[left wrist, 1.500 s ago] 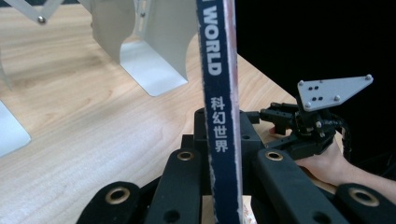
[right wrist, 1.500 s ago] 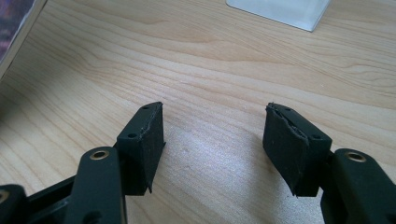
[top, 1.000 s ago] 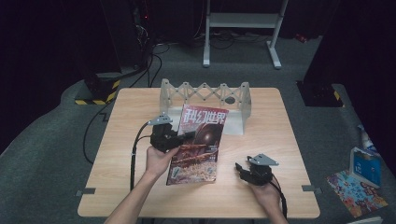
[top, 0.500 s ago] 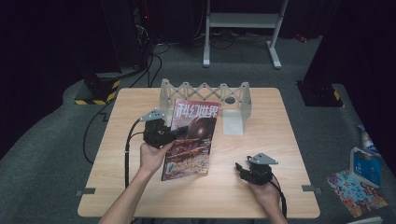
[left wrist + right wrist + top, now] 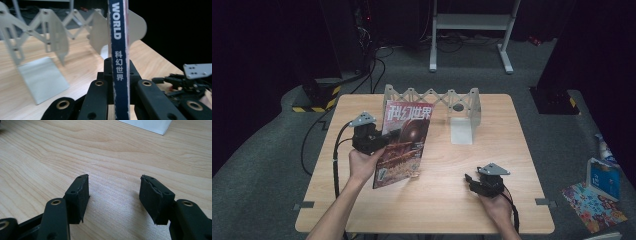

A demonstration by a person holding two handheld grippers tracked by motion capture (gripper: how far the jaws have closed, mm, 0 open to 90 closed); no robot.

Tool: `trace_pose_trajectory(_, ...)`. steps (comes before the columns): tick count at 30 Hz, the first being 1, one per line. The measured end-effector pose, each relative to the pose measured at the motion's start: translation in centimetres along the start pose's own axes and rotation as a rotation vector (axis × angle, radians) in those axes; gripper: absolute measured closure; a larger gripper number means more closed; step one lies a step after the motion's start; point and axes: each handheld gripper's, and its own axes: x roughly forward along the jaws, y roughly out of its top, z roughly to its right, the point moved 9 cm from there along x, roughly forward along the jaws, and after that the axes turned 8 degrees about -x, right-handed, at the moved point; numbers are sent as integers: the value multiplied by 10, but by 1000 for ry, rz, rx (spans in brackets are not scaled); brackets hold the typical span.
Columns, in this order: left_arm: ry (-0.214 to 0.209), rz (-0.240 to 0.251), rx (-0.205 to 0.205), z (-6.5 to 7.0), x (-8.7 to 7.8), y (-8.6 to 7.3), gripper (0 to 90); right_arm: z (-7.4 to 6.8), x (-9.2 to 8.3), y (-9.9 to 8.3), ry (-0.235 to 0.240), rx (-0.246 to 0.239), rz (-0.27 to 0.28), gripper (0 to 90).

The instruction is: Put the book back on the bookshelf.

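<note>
Magazine (image 5: 121, 62) spine pinched in left claw (image 5: 117, 97), cover (image 5: 404, 140) above.

The high camera hangs above my side of the table (image 5: 492, 150), facing forward and down; it takes in the whole top, from the near edge where my forearms enter to the far edge and the dark floor beyond. The camera on my left gripper (image 5: 120, 100) sits low and close, looking along the jaws toward the far right corner, with the magazine (image 5: 120, 50) edge-on right before the lens. It shares the folding rack (image 5: 37, 37) at the far edge with the high view, and catches my right gripper (image 5: 185, 82) off to the side. The camera on my right gripper (image 5: 113, 195) points steeply down at bare wood, very near the tabletop (image 5: 100, 150)
</note>
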Motion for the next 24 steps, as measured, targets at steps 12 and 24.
trace_pose_trajectory(12,107,32,52,-19,-6,23,841,0,0,0,-2,4,-3,408)
trace_pose_trajectory(24,228,60,57,-41,6,39,841,0,0,0,-4,5,-2,408)
